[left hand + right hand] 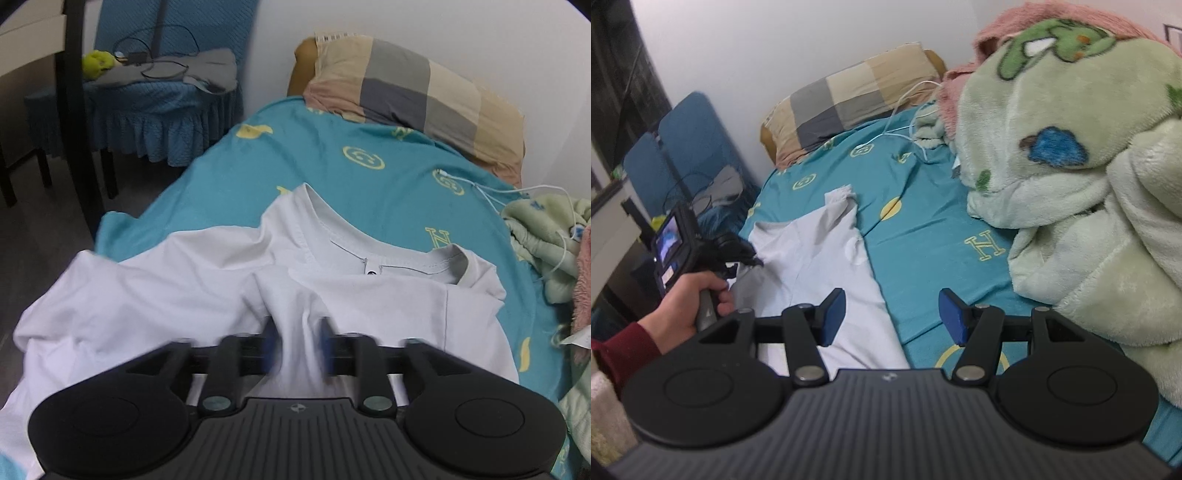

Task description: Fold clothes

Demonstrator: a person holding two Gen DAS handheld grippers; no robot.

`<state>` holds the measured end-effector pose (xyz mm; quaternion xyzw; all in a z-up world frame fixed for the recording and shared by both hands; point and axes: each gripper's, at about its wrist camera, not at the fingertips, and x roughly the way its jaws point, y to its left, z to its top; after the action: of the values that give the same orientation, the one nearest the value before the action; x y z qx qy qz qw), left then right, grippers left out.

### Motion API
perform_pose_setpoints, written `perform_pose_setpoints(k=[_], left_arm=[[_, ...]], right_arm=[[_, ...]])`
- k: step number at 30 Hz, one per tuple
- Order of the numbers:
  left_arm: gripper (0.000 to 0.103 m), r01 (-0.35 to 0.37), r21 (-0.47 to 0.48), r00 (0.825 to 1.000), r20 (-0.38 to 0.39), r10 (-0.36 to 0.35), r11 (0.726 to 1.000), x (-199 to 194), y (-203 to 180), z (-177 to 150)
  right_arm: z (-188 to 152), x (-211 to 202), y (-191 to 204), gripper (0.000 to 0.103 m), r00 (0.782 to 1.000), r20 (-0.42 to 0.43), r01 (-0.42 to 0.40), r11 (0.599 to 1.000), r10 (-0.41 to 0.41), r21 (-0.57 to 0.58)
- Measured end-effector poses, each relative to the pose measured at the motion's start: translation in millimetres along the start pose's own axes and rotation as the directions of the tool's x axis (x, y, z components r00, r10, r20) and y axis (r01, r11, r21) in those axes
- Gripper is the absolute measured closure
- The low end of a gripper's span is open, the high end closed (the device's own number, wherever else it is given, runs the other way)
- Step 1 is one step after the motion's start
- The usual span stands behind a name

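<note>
Mid-fold, judging by the layout: the white T-shirt [207, 280] lies on the bed [369, 177] on its teal sheet, collar toward the checked pillow [402, 88], with its left side bunched and hanging over the mattress edge. Left to right: the left hand-held gripper [297, 341] sits low over the shirt with a raised ridge of white cloth running up between its blue pads [327, 345]; the pads are motion-blurred and stand apart, so it reads as open around the fold rather than pinching it, though contact cannot be told for sure. In the right wrist view a hand [692, 299] in a dark red sleeve holds that left tool at the shirt's left edge. Further right, the right hand-held gripper [894, 317] is plainly open and empty, hovering above the shirt's right hem line, left pad over white cloth, right pad over bare teal sheet; green fleece blanket [1071, 184] well to its right. Next move likely needs the left tool to close on the ridge or re-seat, and the right to drop and pinch the near edge, so both can carry the side over evenly.
</note>
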<state>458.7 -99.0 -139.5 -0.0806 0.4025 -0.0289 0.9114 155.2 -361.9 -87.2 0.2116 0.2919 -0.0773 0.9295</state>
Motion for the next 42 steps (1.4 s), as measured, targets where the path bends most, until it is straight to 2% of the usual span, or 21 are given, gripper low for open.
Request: perform_pose_setpoints(k=[2,4,7,12,16,19,21,23,29,31,35,38,42], left_arm=[[0.056,0.006,0.019,1.000,0.010,-0.006,1.000,-26.2,0.4,-5.5],[0.048,0.023,0.028,0.999,0.032,-0.024,0.999,-64.3,2.2,-14.0],[0.043,0.021,0.063,0.997,0.075,-0.025,0.998,-128.3,1.6,-31.7],[0.039,-0.002,0.115,0.979,0.201,-0.021,0.993,-242.1,1.3,-66.1],[0.037,0.000,0.149,0.976,0.214,-0.032,0.989,-308.0,4.5,-94.1],[0.035,-0.001,0.202,0.974,0.224,-0.045,0.979,-340.1,9.3,-123.0],[0.030,-0.023,0.219,0.971,0.236,-0.030,0.975,-352.0,14.8,-145.6],[0.029,-0.015,0.219,0.973,0.229,-0.036,0.976,-355.0,24.4,-165.5],[0.028,0.037,0.244,0.985,0.155,-0.077,0.969,-341.3,47.2,-210.3],[0.028,0.061,0.248,0.984,0.146,-0.099,0.967,-336.3,51.5,-214.2],[0.027,0.151,0.228,0.971,0.149,-0.188,0.962,-323.9,53.8,-219.2],[0.027,0.156,0.246,0.976,0.113,-0.188,0.957,-310.0,47.0,-229.2],[0.028,0.195,0.260,0.974,0.062,-0.218,0.946,-300.1,26.5,-237.7]], right_arm=[[-0.8,0.3,3.6,0.044,1.000,-0.011,-0.014,1.000,0.013,-0.019],[-1.9,-0.4,7.8,0.044,0.999,-0.028,-0.033,0.998,0.032,-0.044],[-4.8,-7.4,16.6,0.044,0.998,-0.035,-0.053,0.994,0.050,-0.098],[-12.2,-31.5,21.1,0.045,0.996,-0.016,-0.088,0.982,0.086,-0.165],[-14.3,-51.7,23.3,0.045,0.997,-0.010,-0.073,0.978,0.073,-0.195],[-19.6,-72.9,23.3,0.046,0.997,0.024,-0.070,0.973,0.077,-0.222],[-30.2,-87.7,15.4,0.045,0.996,0.031,-0.080,0.975,0.088,-0.206],[-39.6,-97.8,12.4,0.045,0.996,0.023,-0.083,0.976,0.089,-0.201],[-47.4,-101.8,26.7,0.045,0.995,0.030,-0.080,0.963,0.091,-0.256],[-46.9,-93.8,28.7,0.045,0.997,0.014,-0.072,0.965,0.077,-0.253],[-43.3,-89.8,27.4,0.045,0.998,0.015,-0.053,0.973,0.058,-0.224],[-35.9,-94.5,18.8,0.045,0.999,0.026,-0.040,0.986,0.045,-0.164],[-21.0,-116.2,-0.5,0.045,0.993,0.091,-0.065,0.994,0.073,-0.086]])
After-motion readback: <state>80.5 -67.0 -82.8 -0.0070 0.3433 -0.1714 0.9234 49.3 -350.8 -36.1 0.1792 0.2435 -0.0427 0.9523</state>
